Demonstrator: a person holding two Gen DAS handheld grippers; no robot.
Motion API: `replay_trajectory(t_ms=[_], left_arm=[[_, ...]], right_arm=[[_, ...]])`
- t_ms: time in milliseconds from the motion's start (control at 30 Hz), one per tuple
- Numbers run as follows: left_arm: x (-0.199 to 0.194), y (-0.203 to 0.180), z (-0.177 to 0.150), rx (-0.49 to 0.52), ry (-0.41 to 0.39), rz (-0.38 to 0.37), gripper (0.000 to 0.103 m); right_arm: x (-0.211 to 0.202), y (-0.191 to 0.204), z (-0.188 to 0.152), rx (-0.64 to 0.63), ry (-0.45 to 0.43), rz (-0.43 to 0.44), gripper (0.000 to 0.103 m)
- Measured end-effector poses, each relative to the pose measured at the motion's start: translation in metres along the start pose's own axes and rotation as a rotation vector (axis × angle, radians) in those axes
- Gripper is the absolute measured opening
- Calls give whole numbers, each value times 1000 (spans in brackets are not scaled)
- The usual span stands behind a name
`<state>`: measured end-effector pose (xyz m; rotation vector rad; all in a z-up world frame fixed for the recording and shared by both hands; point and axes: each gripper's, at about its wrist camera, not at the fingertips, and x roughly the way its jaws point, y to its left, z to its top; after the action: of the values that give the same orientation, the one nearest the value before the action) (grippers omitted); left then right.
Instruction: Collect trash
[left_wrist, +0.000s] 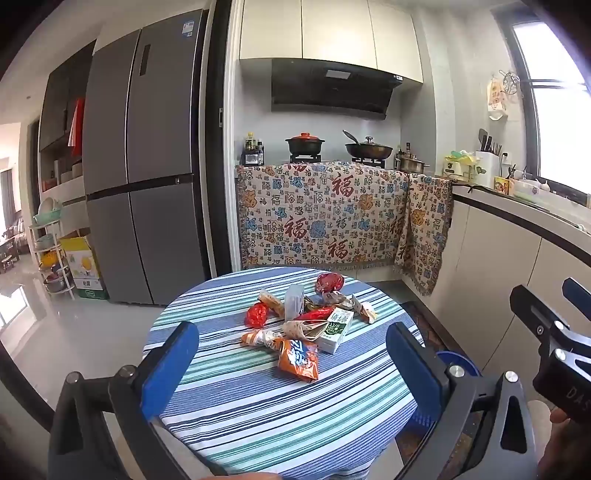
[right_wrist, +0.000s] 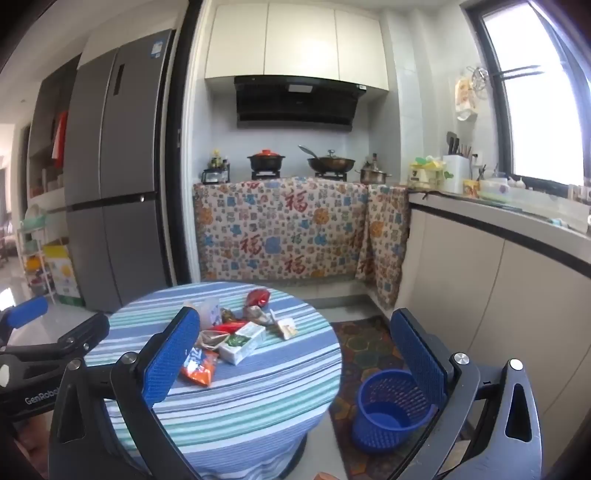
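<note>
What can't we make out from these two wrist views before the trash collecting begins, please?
- Blue basket: in the right wrist view its right side is hidden behind a gripper finger; in the left wrist view only a sliver shows.
- Wrappers behind the orange snack bag: the right gripper's left finger covers part of the pile.
- Milk carton: print too small to read.
- Table: near edge cut off by the frame.

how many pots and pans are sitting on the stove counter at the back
3. A black pot with an orange lid on the left burner, a lidded wok on the right burner, and a steel pot to the wok's right. Others may be hidden.
</note>
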<state>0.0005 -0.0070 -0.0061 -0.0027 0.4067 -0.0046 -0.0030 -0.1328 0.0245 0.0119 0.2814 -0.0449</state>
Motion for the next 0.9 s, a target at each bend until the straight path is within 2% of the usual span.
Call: replay_trajectory(t_ms=[900], left_arm=[[-1,-1,-1,6,8,0,103]], right_arm=[[6,7,-6,3,0,-17,103]])
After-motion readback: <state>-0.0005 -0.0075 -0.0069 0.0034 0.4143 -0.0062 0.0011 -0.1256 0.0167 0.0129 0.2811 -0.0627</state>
